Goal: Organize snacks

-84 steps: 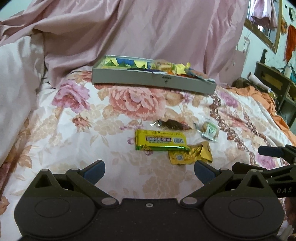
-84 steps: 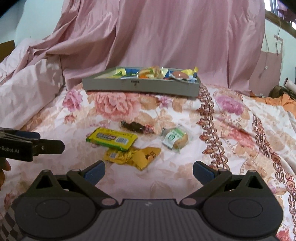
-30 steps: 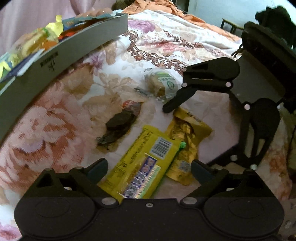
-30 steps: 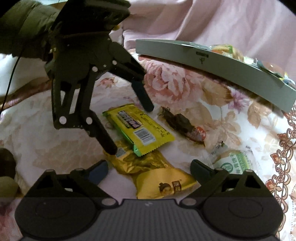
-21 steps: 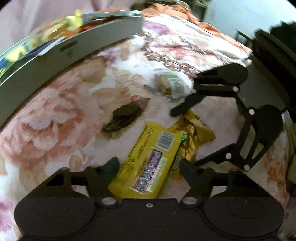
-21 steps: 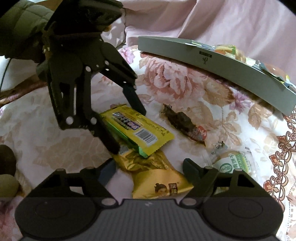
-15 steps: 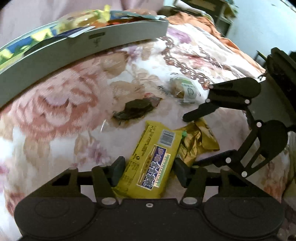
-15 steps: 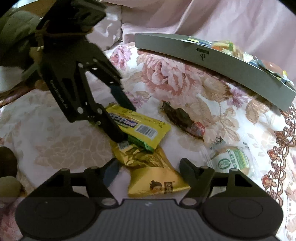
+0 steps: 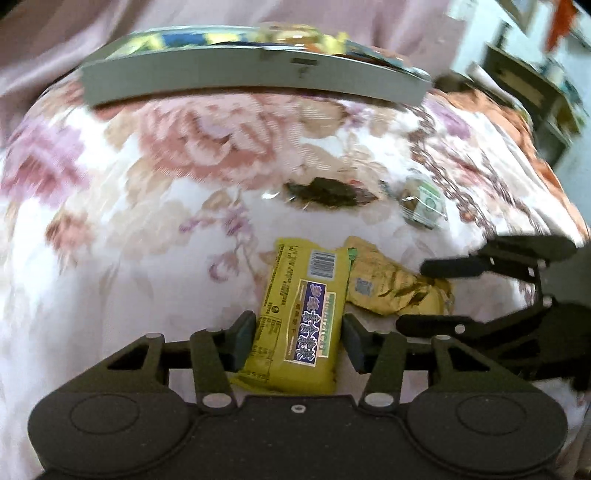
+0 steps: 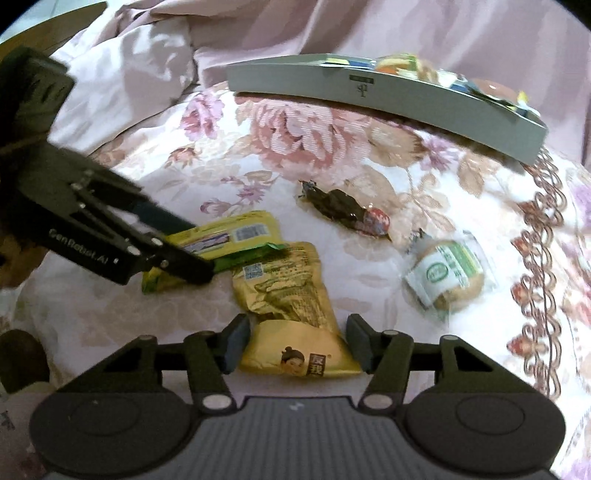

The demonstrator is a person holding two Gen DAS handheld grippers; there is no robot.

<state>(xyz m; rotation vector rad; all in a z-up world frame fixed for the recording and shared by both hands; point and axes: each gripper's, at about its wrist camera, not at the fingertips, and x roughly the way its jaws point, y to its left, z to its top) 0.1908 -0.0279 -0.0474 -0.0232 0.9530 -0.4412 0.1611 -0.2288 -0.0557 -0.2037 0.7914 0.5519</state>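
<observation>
My left gripper is shut on a yellow snack bar, which is tilted up off the floral bedspread; it also shows in the right wrist view. My right gripper is shut on a gold snack pouch, whose other end lies beside the bar. A dark wrapped candy and a clear-wrapped round cake with a green label lie on the bedspread beyond. A grey tray holding several snacks sits at the back.
Pink draped cloth rises behind the tray. Each gripper stands close beside the other, the right one at the right of the left wrist view. Furniture stands at the far right.
Both grippers moved down to the snacks and closed. The left one closed on the yellow bar and turned it; the right one closed on the gold pouch.
</observation>
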